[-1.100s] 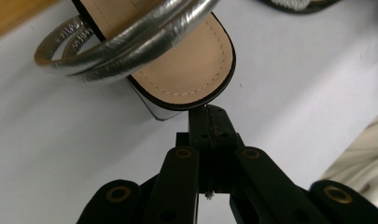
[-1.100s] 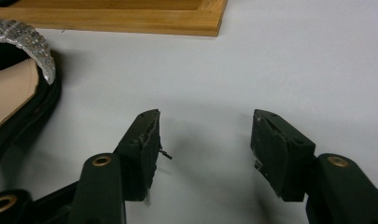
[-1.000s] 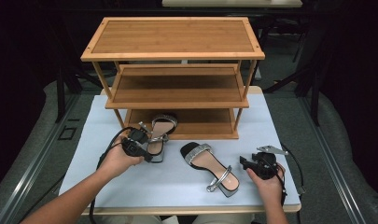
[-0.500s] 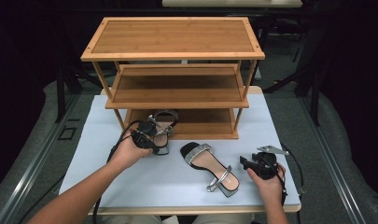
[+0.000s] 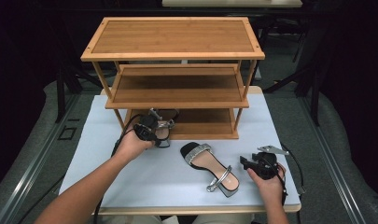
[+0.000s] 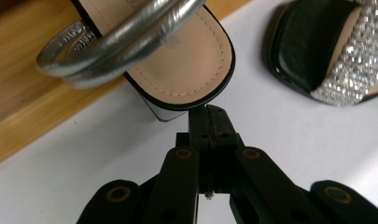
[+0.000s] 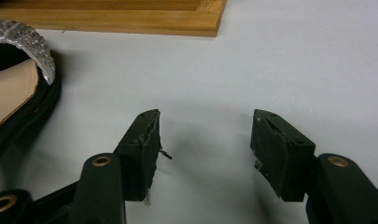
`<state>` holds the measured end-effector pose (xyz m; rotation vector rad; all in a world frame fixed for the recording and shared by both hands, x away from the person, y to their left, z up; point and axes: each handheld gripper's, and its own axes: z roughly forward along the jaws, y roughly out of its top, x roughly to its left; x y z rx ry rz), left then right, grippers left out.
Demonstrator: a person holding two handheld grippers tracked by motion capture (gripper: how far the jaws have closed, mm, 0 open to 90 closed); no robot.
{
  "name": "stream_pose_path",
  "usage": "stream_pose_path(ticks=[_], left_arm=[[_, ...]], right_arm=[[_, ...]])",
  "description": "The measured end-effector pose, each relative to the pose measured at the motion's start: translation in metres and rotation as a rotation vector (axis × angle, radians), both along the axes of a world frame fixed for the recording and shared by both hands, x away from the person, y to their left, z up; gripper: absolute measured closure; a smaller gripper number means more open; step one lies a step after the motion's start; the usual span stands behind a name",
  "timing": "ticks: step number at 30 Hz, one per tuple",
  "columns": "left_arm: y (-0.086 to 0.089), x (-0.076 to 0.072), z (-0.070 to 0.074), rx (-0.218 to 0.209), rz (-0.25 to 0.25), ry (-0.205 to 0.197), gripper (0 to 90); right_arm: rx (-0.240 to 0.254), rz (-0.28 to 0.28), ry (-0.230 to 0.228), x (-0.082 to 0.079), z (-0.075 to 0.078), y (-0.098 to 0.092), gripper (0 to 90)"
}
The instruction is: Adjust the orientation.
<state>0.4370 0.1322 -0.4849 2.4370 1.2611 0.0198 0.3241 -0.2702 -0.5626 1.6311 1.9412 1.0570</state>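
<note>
High view puts the left gripper (image 5: 151,129) at the foot of the bamboo shoe rack (image 5: 177,51), its jaws pressed together and nudging the heel end of a silver-strapped sandal (image 5: 163,128). That sandal sits half on the bottom shelf (image 5: 205,122), half out over the white table cover (image 5: 144,182). From the left gripper view, the closed tips (image 6: 210,123) meet the rim of the sandal's heel (image 6: 186,70) rather than clasp it, and the silver ankle strap (image 6: 121,39) loops loose above the insole.

As I read it, the shoe is being pushed onto the lowest shelf, not carried. With contact at a single spot on a rounded heel, the tips could slide off to one side and the sandal could swivel instead of going straight in. The block heel may also catch on the shelf's front lip and tip the shoe over. That loose strap might snag a jaw on the way back out and drag the shoe along.

Further right, the second sandal (image 5: 210,165) lies flat on the cover, well apart from the rack. At the far right, the right gripper (image 5: 252,163) rests just beside its heel with jaws spread wide and nothing between them (image 7: 203,149); a careless sweep there could knock that sandal askew.
</note>
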Motion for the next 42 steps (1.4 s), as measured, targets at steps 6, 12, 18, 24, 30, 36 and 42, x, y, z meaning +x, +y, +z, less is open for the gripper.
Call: stream_pose_path(ticks=[6, 12, 18, 24, 30, 36, 42], left_arm=[[0.002, 0.007, 0.000, -0.018, 0.024, 0.001, 90.0], [-0.001, 0.006, -0.003, -0.010, 0.014, 0.006, 90.0], [0.004, 0.007, -0.005, -0.028, -0.010, 0.001, 90.0], [0.013, 0.003, -0.009, -0.091, 0.012, 0.015, 87.9], [0.031, -0.009, -0.015, -0.125, 0.021, 0.027, 83.9], [0.049, -0.025, -0.014, -0.090, 0.035, 0.014, 70.6], [0.065, -0.046, -0.011, -0.039, 0.038, -0.045, 63.0]], right_arm=[[0.000, 0.001, 0.001, 0.000, 0.000, 0.000, 42.3], [-0.001, -0.001, -0.001, 0.000, 0.000, 0.000, 42.3], [-0.002, 0.001, -0.002, 0.000, 0.000, 0.001, 42.3], [-0.005, 0.001, 0.003, 0.000, 0.000, 0.001, 42.4], [-0.013, 0.003, -0.005, 0.000, 0.002, 0.004, 42.4], [-0.021, 0.034, 0.005, 0.000, 0.011, 0.008, 42.3], [-0.037, 0.065, 0.018, -0.001, 0.029, 0.014, 42.3]])
